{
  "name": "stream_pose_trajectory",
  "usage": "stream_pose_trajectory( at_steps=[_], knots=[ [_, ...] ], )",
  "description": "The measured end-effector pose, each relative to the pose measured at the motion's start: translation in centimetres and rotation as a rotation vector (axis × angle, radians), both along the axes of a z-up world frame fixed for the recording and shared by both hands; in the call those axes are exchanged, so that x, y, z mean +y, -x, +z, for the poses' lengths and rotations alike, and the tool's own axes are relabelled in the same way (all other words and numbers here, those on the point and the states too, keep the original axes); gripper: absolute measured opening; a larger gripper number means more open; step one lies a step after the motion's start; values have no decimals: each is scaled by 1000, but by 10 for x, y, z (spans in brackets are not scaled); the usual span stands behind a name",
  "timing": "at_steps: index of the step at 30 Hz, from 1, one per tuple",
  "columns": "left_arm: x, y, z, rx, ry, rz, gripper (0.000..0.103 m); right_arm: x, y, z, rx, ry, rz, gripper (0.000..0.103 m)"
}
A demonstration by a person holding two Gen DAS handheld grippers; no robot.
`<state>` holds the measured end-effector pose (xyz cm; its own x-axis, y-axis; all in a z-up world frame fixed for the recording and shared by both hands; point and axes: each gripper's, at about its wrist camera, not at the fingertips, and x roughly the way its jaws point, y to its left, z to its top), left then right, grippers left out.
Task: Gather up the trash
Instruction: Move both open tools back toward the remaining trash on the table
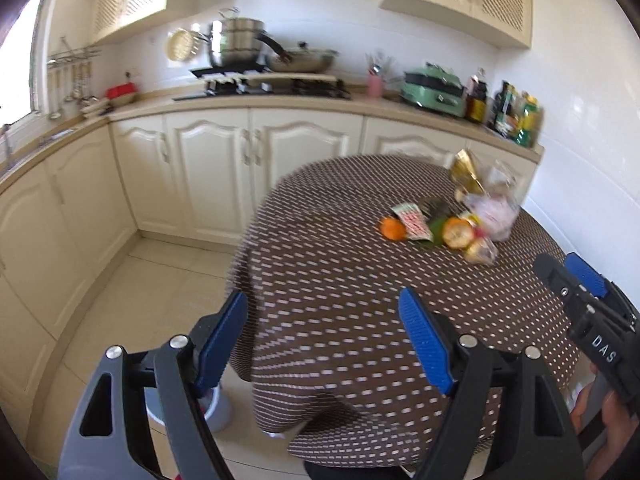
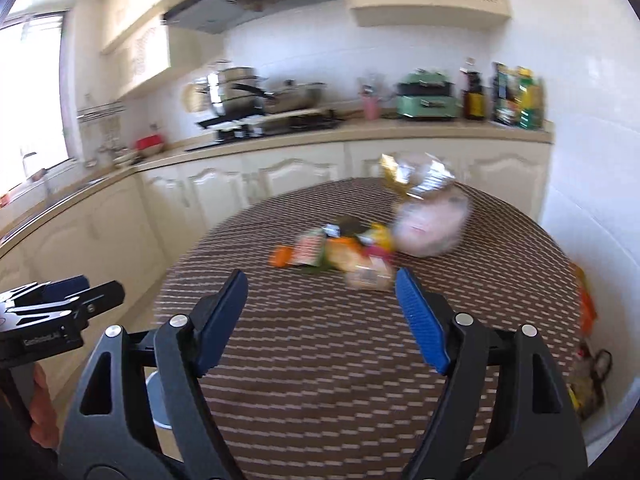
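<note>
Trash (image 1: 448,220): wrappers, peel and a soft plastic bag heaped mid-surface (image 1: 360,300), light, crinkly, slippery; with your left gripper (image 1: 324,340) and right gripper (image 2: 320,320) both spread and empty, you should pinch bunched edges, probably.

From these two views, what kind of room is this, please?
A home kitchen, most likely: a gas stove carrying a steel pot, cream cabinets under a countertop, and sauce bottles. A cloth-covered table holds wrappers and fruit scraps.
</note>
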<state>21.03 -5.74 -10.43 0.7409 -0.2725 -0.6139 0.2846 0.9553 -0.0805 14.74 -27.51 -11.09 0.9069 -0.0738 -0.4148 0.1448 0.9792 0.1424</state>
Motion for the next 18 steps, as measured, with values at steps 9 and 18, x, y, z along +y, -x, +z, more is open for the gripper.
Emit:
stream_pose_trajectory(
  at_steps=[9,18],
  knots=[
    [-55,-29,-27,105,11,-74,77,-49,-27,-26,148,-5,-34,79],
    [-80,-64,-27,146,36,-79,77,-48,-106,-34,309,-26,52,79]
  ],
)
